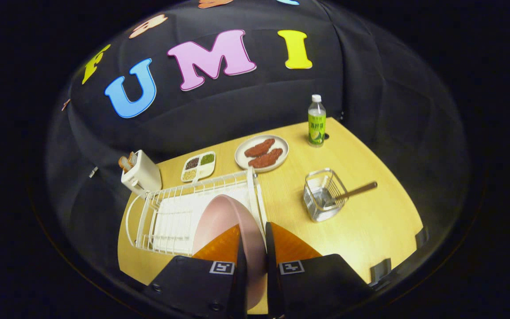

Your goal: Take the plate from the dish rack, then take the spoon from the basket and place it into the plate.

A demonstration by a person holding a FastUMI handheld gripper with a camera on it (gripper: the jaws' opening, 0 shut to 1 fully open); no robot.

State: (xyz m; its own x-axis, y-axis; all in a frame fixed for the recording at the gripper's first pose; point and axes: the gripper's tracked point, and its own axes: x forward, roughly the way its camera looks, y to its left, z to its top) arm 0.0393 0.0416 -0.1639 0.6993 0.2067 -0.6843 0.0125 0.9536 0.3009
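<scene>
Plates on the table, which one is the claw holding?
The pink plate, its rim pinched between the claw's fingers at the dish rack. The white plate beyond the rack carries food and stands untouched.

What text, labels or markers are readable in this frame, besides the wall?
No text can be read.
Bottle: printed label, too small and blurred to read.
Hand-held gripper: a square black-and-white marker on each side, patterns only, no words; its fingers are clamped on the pink plate.
Toaster, rack, basket, spoon: no print seen.
</scene>
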